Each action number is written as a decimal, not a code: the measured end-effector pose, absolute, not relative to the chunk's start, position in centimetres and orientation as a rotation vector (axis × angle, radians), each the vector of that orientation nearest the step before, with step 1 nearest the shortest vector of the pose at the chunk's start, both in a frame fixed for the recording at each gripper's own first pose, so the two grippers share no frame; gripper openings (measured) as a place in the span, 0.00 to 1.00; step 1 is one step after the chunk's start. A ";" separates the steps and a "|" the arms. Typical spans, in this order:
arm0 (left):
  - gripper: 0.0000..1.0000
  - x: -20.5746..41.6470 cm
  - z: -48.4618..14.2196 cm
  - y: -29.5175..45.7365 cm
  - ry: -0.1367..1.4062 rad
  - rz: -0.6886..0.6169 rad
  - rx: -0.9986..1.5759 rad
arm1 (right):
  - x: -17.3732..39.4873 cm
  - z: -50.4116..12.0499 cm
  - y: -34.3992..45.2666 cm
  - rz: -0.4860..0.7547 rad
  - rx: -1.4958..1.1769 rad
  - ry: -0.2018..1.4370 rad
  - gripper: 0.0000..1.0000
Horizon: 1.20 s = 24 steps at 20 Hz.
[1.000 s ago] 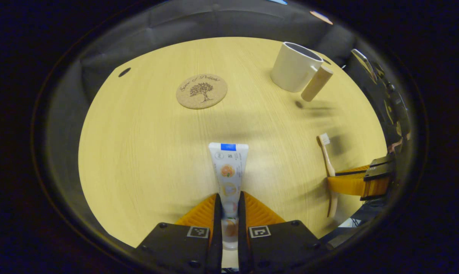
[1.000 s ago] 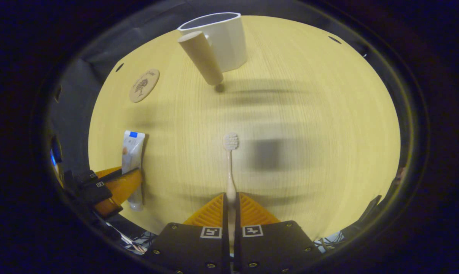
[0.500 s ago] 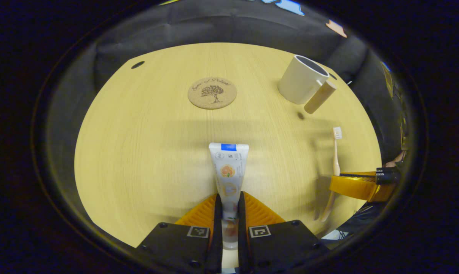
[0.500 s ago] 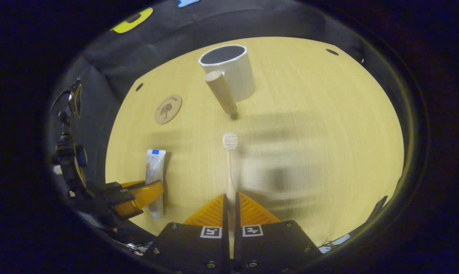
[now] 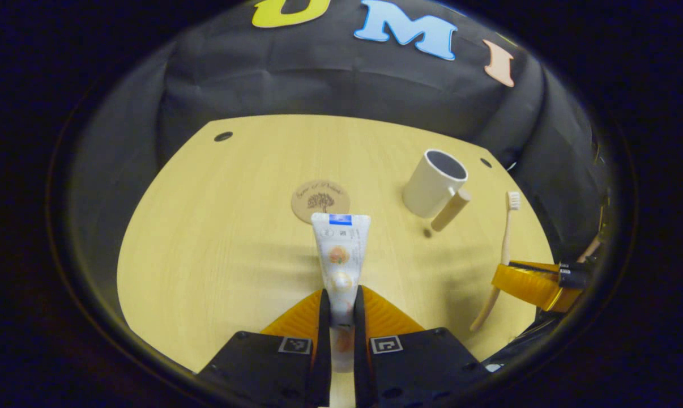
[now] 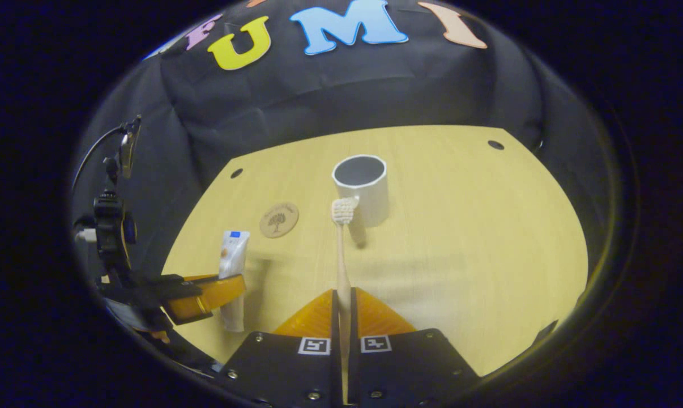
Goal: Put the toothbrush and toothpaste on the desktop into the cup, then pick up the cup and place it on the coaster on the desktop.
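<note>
Both grippers have risen since the earlier frames, so more of the black cloth wall shows and the round pale wooden desktop sits lower in each view. In the left gripper view, the left gripper pinches the white printed toothpaste tube between its orange ribbed fingers; the tube points away toward the far edge, its flat blue-tipped end covering the near rim of the round cork coaster with a tree print, and its cap end is hidden between the black finger mounts. Right of the coaster stands the white cup with a tan cylindrical handle, empty as far as its dark mouth shows. At the right edge the right gripper is partly cut off. In the right gripper view, the right gripper is pressed together on the slender beige toothbrush, held off the desktop; the bristle head overlaps the cup, hiding most of its handle. The coaster lies left of the cup, and the left gripper with the tube shows at the near left, its hand hard to make out.
</note>
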<state>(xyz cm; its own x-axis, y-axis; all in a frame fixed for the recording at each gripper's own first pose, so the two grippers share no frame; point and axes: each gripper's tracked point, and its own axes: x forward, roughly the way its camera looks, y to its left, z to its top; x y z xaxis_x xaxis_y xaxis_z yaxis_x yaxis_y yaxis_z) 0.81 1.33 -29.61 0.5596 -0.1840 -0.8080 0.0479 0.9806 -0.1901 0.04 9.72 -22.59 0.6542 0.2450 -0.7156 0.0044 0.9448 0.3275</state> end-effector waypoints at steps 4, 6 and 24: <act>0.23 2.8 -25.5 1.4 0.845 -0.132 -0.166 | 2.2 -20.0 8.8 0.116 0.303 0.731 0.05; 0.23 4.0 -24.4 1.2 0.785 -0.127 -0.161 | 3.4 -19.0 8.3 0.103 0.310 0.673 0.05; 0.23 12.3 -15.8 1.2 0.446 -0.112 -0.203 | 16.4 -12.2 4.2 0.062 0.312 0.319 0.05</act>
